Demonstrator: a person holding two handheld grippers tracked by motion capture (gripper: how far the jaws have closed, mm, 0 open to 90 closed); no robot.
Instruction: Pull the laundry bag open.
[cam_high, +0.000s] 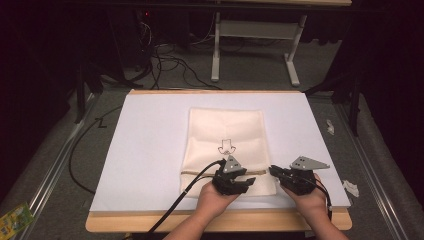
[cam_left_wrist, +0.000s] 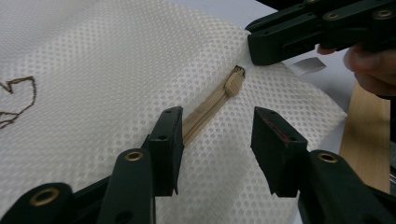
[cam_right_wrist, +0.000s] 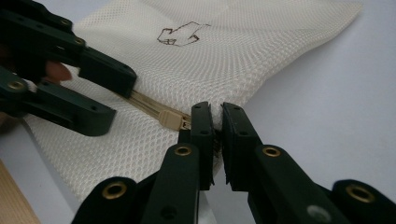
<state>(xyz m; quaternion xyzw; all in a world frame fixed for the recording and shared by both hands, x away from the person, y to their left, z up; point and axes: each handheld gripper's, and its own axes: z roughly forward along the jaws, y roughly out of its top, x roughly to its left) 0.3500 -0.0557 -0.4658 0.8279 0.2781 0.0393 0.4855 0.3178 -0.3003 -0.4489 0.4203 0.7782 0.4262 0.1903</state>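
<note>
While the mesh bag (cam_high: 226, 150) lies flat near the middle of the white board (cam_high: 145, 150), reaching down to just short of the board's near edge, both grippers work along its near end. The right gripper (cam_right_wrist: 215, 116) has its jaws pressed together on the bag's near right corner, pinching the cloth at the very edge where the zipper (cam_left_wrist: 205, 109) ends. The left gripper (cam_left_wrist: 217, 128) sits just beside it over the bag's near edge, its jaws standing apart on either side of the tan zipper line, with the pads not pressing on it; the zipper pull (cam_left_wrist: 233, 84) lies a little ahead of them, between the two grippers. In the high view the left gripper (cam_high: 231, 181) and right gripper (cam_high: 292, 179) are close together, each held by a hand (cam_high: 212, 200) that comes in over the wooden bench (cam_high: 130, 222) edge. A small brown outline drawing (cam_high: 226, 146) marks the middle of the bag. To the left of the bag the white board is bare right out to its left edge, and there is open board beyond the bag's far end and a narrower strip to its right. Past the bench lie grey floor (cam_high: 250, 75), loose black cables (cam_high: 170, 65) and a white table frame (cam_high: 255, 40) in a dark room.
</note>
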